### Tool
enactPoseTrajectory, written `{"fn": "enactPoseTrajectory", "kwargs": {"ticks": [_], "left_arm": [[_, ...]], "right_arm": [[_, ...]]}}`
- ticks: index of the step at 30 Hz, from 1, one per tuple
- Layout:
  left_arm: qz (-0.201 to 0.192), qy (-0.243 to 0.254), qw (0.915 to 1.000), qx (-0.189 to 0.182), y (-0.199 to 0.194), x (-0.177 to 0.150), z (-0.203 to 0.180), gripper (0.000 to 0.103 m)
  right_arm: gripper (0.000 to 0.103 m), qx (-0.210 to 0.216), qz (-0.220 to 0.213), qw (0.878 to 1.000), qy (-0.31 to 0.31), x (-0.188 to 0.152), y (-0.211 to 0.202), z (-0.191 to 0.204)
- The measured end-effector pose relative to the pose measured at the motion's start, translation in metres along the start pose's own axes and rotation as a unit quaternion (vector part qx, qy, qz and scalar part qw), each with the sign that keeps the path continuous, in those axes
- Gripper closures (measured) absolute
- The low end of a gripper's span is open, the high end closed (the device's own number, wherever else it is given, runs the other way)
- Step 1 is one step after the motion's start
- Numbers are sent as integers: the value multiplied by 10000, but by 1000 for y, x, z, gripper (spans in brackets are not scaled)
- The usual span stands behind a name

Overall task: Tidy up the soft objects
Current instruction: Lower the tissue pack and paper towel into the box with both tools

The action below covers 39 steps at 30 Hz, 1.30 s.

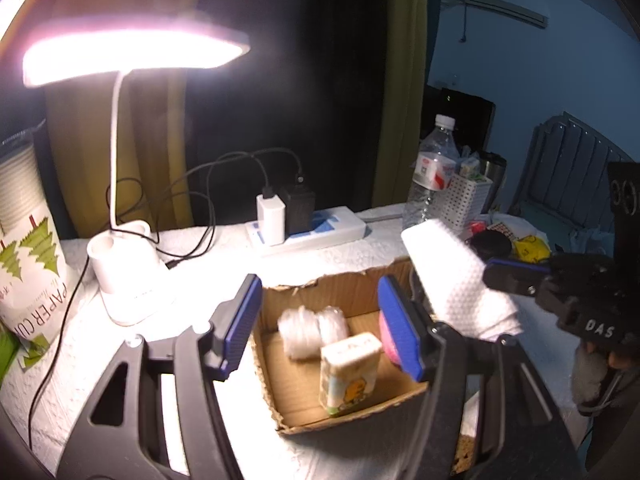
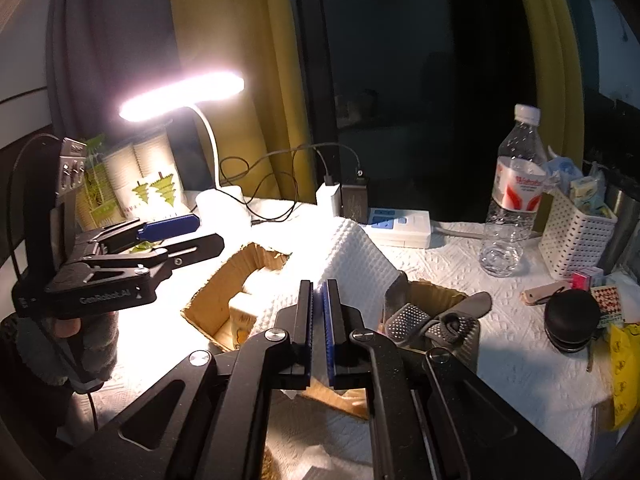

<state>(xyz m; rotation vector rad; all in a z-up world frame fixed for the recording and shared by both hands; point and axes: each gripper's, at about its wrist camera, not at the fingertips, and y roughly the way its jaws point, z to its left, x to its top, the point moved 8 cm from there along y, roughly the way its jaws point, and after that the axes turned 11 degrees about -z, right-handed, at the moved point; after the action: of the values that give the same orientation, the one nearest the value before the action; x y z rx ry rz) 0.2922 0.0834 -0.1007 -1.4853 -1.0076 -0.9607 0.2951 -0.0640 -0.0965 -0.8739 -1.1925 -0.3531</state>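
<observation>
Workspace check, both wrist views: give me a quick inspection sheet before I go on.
Surface: table covered in white textured paper.
Job's things: open cardboard box holding two clear-wrapped rolls, a tissue pack standing upright and something pink; white waffle cloth held above the box.
Clutter: water bottle, white perforated basket, black round case, paper-cup sleeve.
Grippers: left gripper open over the box; right gripper shut on the cloth.
Cables: black leads from the chargers on the power strip.
Surroundings: lit desk lamp, yellow curtain, dark window.
</observation>
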Motion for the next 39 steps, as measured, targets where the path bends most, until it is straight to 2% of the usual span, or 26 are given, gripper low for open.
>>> {"fn": "enactPoseTrajectory", "kwargs": {"ticks": [13, 17, 23, 30, 32, 35, 39], "left_arm": [[243, -130, 9996, 51, 11, -17, 12, 41], [402, -208, 9989, 102, 15, -26, 18, 39], [382, -214, 9990, 90, 10, -26, 16, 38], [340, -168, 9993, 56, -7, -23, 4, 37], [335, -152, 9993, 41, -13, -23, 0, 36], [285, -145, 9995, -13, -24, -22, -9, 28], [286, -97, 9995, -53, -35, -23, -21, 28]], "right_arm": [[97, -7, 888, 9960, 74, -55, 64, 2], [97, -80, 1089, 9940, 77, -67, 70, 3], [94, -203, 1167, 9928, 160, -68, 66, -1], [75, -277, 1040, 9941, 108, -59, 48, 1], [74, -316, 992, 9945, 107, -57, 40, 1], [74, -357, 919, 9950, 137, -54, 28, 2], [73, -378, 793, 9960, 139, -49, 12, 5]]}}
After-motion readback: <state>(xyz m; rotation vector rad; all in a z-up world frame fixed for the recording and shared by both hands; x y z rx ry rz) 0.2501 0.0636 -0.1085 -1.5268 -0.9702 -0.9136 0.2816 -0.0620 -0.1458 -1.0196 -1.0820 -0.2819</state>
